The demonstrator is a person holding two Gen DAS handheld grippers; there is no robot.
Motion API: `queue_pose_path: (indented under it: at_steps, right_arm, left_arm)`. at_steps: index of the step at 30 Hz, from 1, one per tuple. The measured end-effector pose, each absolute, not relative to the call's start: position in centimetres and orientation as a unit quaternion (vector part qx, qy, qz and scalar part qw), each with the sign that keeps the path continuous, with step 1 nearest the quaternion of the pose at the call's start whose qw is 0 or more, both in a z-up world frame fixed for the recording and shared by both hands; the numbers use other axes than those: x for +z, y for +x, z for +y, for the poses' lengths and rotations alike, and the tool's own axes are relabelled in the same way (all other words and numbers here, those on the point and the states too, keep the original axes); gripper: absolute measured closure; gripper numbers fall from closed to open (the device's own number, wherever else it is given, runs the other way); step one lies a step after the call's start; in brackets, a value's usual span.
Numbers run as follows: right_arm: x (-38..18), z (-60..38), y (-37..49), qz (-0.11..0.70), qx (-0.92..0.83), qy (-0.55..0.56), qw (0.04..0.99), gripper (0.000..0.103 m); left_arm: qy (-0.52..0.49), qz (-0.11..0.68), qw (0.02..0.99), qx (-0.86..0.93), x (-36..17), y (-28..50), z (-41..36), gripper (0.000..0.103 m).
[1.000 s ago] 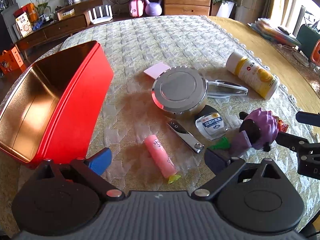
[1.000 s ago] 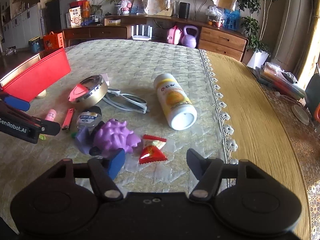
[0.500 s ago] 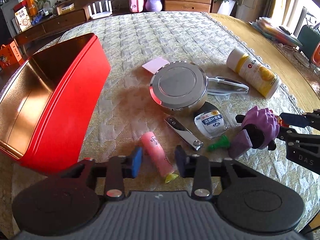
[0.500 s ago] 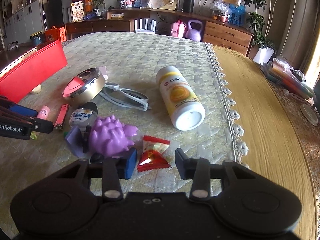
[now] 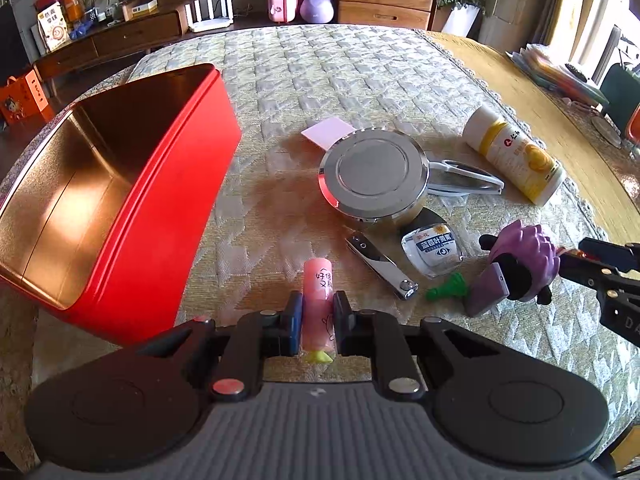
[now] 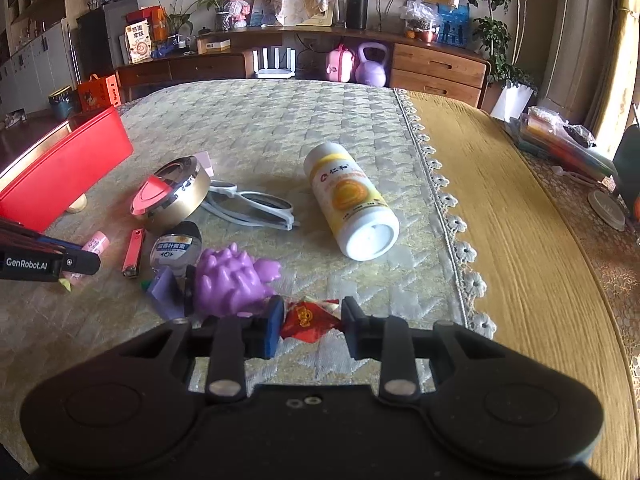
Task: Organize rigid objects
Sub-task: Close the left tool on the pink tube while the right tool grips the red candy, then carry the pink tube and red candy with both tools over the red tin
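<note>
A pink tube (image 5: 318, 280) with black writing and a yellow-green tip lies on the quilted cloth. My left gripper (image 5: 316, 320) is closing on it, and both pads press its sides. In the right wrist view a red candy packet (image 6: 306, 322) sits between the pads of my right gripper (image 6: 312, 320), whose jaws are closing and touch the wrapper on both sides. An open red tin box (image 5: 152, 208) with a gold inside stands to the left of the tube.
A round silver tin (image 5: 374, 172), nail clipper (image 5: 380, 264), small eye-drop bottle (image 5: 434, 246), purple spiky toy (image 6: 232, 280), white sunglasses (image 6: 256, 204) and a fallen yellow-white bottle (image 6: 352, 200) lie between the grippers. The cloth's lace edge (image 6: 452, 216) meets bare wood on the right.
Both grippers went from wide open to closed. The left pads came in onto the pink tube, and the right pads came in onto the red candy packet. Neither hand shifted much.
</note>
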State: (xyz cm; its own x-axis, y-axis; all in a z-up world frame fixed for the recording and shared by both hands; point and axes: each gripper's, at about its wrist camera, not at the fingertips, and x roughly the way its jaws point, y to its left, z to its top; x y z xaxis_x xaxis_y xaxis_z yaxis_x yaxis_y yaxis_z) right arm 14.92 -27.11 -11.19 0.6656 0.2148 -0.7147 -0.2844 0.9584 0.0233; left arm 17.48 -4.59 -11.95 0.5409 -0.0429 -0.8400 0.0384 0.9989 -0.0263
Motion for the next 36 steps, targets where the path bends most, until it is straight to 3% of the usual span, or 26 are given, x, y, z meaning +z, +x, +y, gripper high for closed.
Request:
queue_pose_path:
  at_steps: [19,36]
  right_arm:
    - [-4.2,-25.6,11.2,0.335,0.162,-0.056,0.926,0.072]
    - [1.7,-15.4,12.6,0.283,0.261,-0.094,0.918,0.072]
  left_arm:
    - [-0.030,0.477,0.877,-0.048,-6.1,15.4,-1.2,0.087]
    - [-0.037,0.453,0.891,-0.024,-1.6,15.5,6.2,0.087]
